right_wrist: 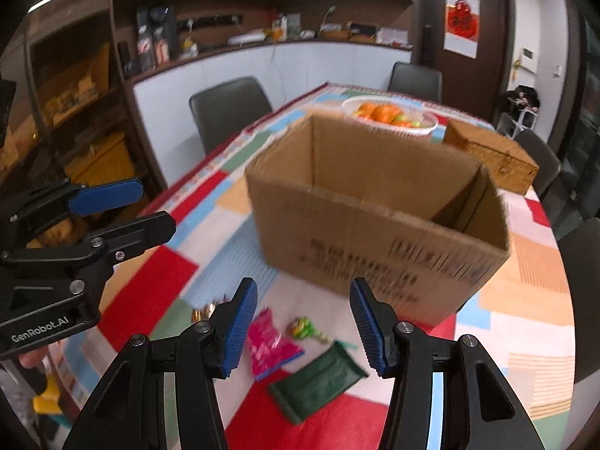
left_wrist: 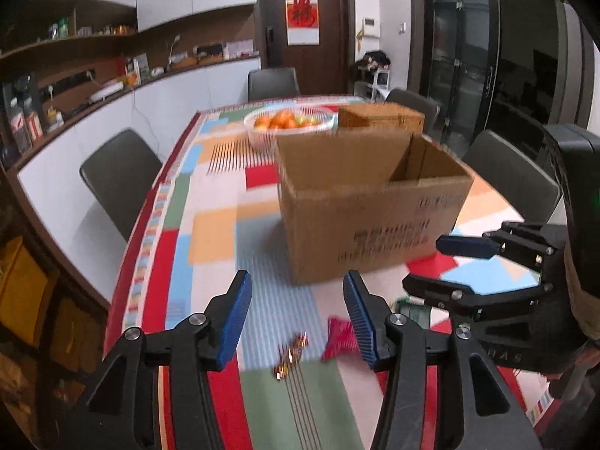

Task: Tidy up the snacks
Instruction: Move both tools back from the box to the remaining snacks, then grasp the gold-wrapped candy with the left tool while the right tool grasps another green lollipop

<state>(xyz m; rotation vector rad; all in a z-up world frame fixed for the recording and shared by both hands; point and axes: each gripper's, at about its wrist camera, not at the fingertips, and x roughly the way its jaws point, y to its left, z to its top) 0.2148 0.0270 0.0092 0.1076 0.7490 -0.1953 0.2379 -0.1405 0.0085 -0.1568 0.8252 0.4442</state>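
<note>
An open cardboard box [left_wrist: 371,202] [right_wrist: 378,217] stands on the patchwork tablecloth. In front of it lie snacks: a pink packet [right_wrist: 268,345] [left_wrist: 339,339], a green packet [right_wrist: 318,382], a green-wrapped candy [right_wrist: 303,328] and a gold-wrapped candy [left_wrist: 290,354] [right_wrist: 200,314]. My left gripper [left_wrist: 298,318] is open and empty, above the gold candy and pink packet. My right gripper [right_wrist: 303,332] is open and empty, above the pink and green packets. Each gripper shows in the other's view, the right one [left_wrist: 442,262] and the left one [right_wrist: 150,206].
A white basket of oranges [left_wrist: 288,122] [right_wrist: 390,114] and a wicker box [left_wrist: 380,116] [right_wrist: 491,153] stand behind the cardboard box. Grey chairs [left_wrist: 120,176] [right_wrist: 228,108] surround the table. A counter and shelves [right_wrist: 232,37] run along the left wall.
</note>
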